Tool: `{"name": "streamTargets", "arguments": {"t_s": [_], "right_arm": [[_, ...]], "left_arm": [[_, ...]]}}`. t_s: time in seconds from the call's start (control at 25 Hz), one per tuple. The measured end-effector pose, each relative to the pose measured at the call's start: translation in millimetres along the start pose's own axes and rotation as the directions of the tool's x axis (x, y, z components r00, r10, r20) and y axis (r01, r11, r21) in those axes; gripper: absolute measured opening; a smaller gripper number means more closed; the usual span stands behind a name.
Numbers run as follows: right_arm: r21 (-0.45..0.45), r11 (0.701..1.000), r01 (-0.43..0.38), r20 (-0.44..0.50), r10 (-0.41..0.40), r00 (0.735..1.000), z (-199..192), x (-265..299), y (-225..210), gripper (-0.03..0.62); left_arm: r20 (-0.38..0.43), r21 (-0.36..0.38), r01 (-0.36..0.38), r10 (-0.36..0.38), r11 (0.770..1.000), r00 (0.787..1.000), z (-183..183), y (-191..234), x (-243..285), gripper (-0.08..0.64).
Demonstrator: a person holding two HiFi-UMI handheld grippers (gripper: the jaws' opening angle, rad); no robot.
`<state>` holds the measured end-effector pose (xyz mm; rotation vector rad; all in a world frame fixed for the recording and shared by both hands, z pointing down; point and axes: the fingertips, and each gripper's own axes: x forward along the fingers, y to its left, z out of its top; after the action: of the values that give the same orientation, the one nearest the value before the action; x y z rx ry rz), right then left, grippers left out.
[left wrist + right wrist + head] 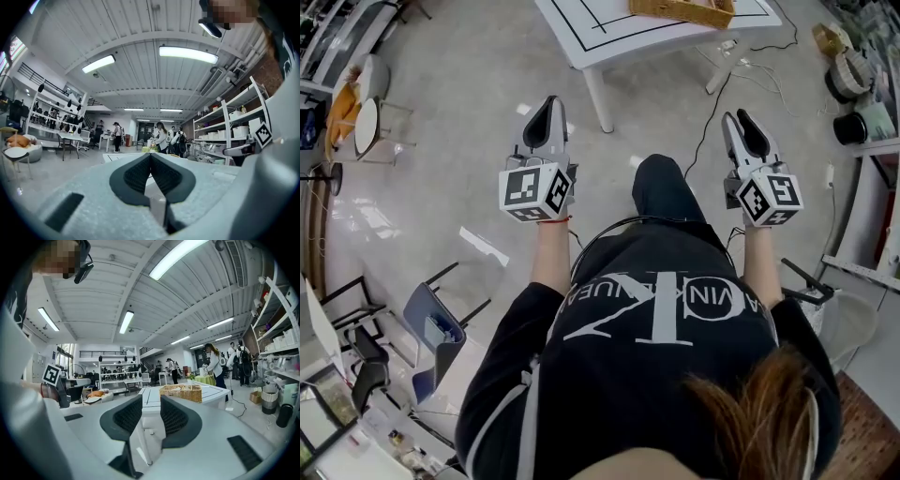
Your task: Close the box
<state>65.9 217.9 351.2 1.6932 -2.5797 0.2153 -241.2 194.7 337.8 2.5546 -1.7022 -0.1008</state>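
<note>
A woven wicker box (682, 9) sits on a white table (609, 42) ahead of me, at the top of the head view; whether it has a lid I cannot tell. In the right gripper view the wicker box (181, 392) stands on the table (149, 397) straight beyond the jaws, well out of reach. My left gripper (548, 101) is held level over the floor, and its fingertips (150, 155) meet with nothing between them. My right gripper (741, 117) is also level, short of the table. Its jaws (151, 404) stand apart and empty.
A table leg (598, 98) stands between the two grippers. Cables (741, 66) trail across the floor near the right gripper. Shelving (872, 131) lines the right side, a grey chair (436, 328) is at lower left. Several people (161, 138) stand far off.
</note>
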Motion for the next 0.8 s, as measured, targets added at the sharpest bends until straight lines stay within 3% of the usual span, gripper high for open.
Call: {"name": "streamTargets", "arguments": {"t_s": [0.36,0.8], "right_arm": [[0.036,0.999,0.000,0.000,0.000,1.000,-5,34,-17,0.121],[0.050,0.999,-0.001,-0.007,0.001,1.000,3,110,-77,0.131]], "left_arm": [[-0.023,0.009,-0.006,0.006,1.000,1.000,-5,16,34,0.011],[-0.044,0.003,0.019,-0.019,1.000,0.999,-8,18,139,0.011]]}}
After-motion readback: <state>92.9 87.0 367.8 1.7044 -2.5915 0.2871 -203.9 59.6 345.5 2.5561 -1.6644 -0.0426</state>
